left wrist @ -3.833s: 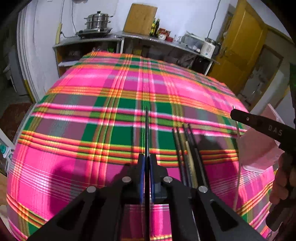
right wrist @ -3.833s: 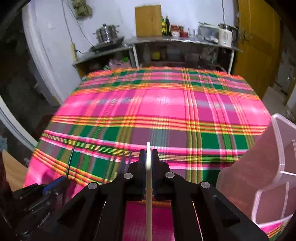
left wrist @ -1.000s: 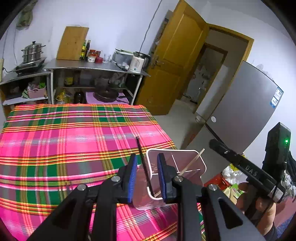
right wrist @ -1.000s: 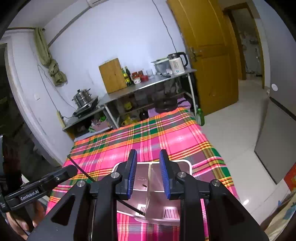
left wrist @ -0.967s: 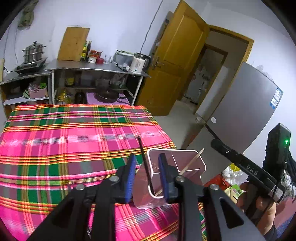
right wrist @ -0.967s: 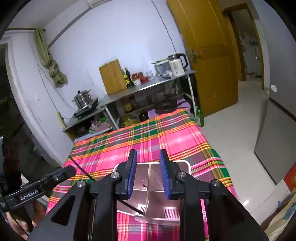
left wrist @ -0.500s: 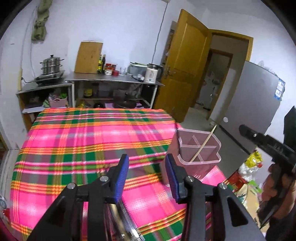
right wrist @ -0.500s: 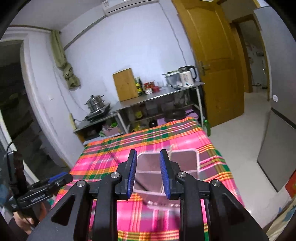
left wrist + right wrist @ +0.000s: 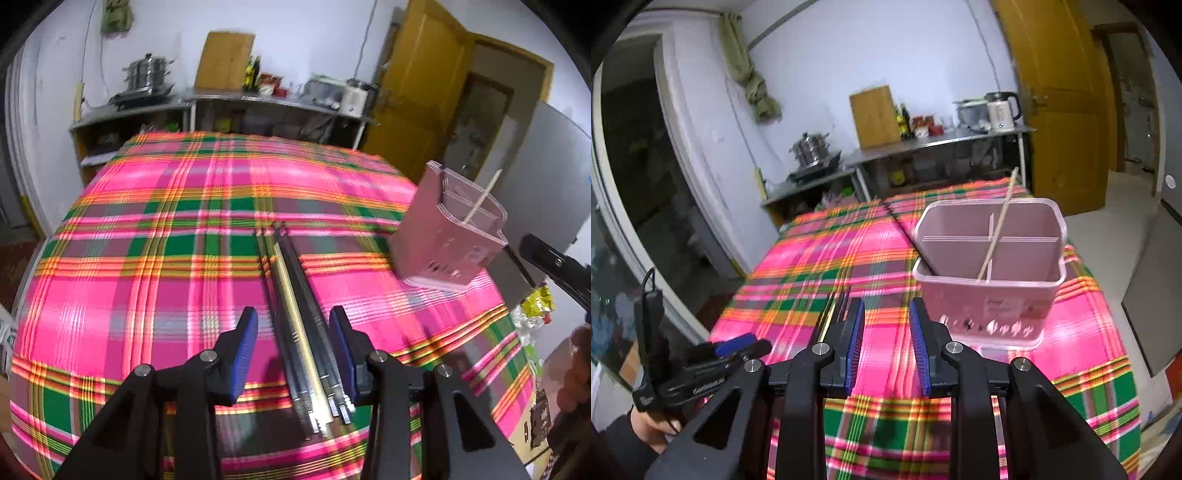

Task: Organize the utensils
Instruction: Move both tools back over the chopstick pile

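Observation:
A bundle of dark chopsticks (image 9: 306,325) with one pale one lies on the plaid tablecloth (image 9: 147,236). My left gripper (image 9: 293,347) is open and empty, its jaws straddling the near end of the bundle. A pink divided utensil holder (image 9: 990,258) stands at the table's right side, with one pale chopstick (image 9: 997,225) leaning in it and a dark one across its left rim. The holder also shows in the left wrist view (image 9: 447,240). My right gripper (image 9: 886,339) is open and empty, in front of the holder. The left gripper also shows in the right wrist view (image 9: 738,347).
A steel shelf (image 9: 258,99) with pots, bottles and a kettle stands beyond the table's far edge. A yellow door (image 9: 1063,103) is at the back right. The table's right edge drops off beside the holder.
My left gripper has let go of its dark chopstick into the holder, opened wider and dropped down over the bundle on the cloth. My right gripper has pulled back from the holder.

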{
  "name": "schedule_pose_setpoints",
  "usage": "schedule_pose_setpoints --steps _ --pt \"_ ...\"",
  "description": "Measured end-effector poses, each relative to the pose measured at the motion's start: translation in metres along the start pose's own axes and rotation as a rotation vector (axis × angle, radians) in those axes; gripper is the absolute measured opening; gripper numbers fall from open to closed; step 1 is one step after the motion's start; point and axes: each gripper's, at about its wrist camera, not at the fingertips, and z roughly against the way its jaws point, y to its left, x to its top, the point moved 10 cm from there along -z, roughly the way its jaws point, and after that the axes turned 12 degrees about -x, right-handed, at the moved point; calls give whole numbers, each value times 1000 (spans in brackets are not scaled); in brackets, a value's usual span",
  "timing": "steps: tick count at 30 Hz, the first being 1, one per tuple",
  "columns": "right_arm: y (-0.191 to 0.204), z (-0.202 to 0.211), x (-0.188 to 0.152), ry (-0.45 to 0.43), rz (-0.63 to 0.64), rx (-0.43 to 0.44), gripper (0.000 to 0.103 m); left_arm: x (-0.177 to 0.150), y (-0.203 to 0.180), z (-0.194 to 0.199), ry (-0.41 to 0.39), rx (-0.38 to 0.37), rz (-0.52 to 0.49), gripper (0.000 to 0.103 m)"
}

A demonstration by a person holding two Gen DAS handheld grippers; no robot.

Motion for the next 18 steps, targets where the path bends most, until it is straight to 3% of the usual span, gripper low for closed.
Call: schedule_pose_setpoints --steps 18 --pt "40 -69 -57 173 81 36 26 -12 37 -65 95 50 35 29"
